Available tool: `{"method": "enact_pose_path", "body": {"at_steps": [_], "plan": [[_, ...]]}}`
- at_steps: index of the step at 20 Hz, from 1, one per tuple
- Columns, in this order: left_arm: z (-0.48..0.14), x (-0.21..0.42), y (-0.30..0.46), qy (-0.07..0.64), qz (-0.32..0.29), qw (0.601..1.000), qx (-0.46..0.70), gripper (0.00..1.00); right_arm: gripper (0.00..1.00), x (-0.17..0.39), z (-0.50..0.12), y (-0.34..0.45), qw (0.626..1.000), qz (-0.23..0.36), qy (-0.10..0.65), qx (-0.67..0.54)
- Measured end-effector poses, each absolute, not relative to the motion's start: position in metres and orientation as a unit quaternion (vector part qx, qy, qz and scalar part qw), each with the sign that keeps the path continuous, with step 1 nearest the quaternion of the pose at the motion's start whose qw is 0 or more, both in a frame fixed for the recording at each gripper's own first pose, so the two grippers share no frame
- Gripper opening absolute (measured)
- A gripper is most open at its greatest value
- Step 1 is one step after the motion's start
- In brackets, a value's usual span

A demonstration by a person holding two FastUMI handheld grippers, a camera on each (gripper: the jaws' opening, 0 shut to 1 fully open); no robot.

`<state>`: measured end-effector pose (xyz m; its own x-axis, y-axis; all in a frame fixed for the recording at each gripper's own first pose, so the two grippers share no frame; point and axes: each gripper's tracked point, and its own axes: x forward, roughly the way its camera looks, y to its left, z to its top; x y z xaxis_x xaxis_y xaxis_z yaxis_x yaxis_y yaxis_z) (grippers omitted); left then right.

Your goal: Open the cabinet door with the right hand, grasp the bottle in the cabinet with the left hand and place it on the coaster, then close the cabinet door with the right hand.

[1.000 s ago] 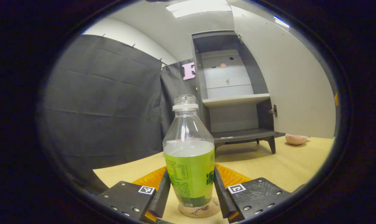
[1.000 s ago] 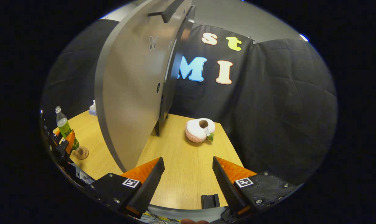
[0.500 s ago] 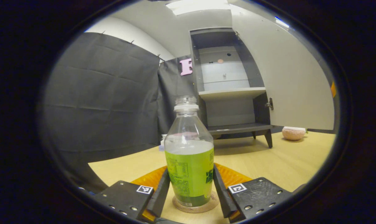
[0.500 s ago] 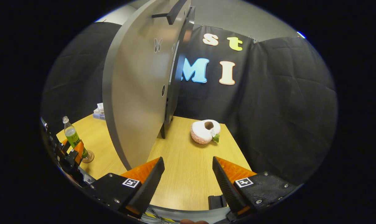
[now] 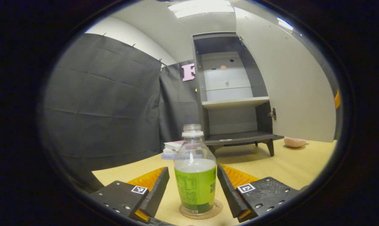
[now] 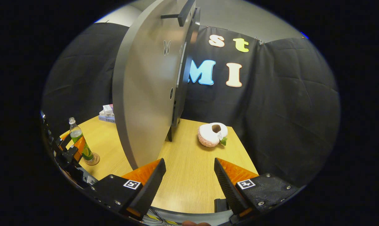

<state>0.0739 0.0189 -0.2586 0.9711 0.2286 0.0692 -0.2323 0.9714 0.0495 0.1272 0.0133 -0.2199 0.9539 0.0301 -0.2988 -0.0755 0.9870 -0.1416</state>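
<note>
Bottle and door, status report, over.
Left gripper open, fingers clear of bottle. Bottle upright on coaster. Right gripper open, empty. Cabinet door open, path unobstructed.

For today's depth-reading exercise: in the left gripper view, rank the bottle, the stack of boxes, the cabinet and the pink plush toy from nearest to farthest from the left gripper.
1. bottle: upright on the coaster, between the open fingers of the left gripper.
2. stack of boxes: on the table, behind the bottle, slightly left.
3. cabinet: farther back, door open.
4. pink plush toy: far right; too close to the cabinet to rank surely.
</note>
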Motion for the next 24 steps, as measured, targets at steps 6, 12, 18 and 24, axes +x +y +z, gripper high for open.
{"method": "enact_pose_path", "body": {"at_steps": [6,12,18,24], "plan": [[-0.185,0.063,0.015,-0.056,0.094,0.992,0.061,0.87,0.95,0.129,-0.184,0.01,0.99,0.015,0.117,-0.08],[-0.076,0.032,0.014,-0.086,0.095,0.987,0.096,0.87,0.96,0.126,-0.14,0.008,0.993,0.014,0.082,-0.084],[0.005,0.034,-0.022,-0.054,0.043,0.996,0.049,0.91,0.97,0.131,-0.038,-0.006,0.998,-0.007,0.002,-0.055],[0.062,0.058,-0.03,-0.001,0.018,0.997,0.077,0.87,0.95,0.126,0.028,0.016,0.999,0.02,-0.023,0.039]]}}
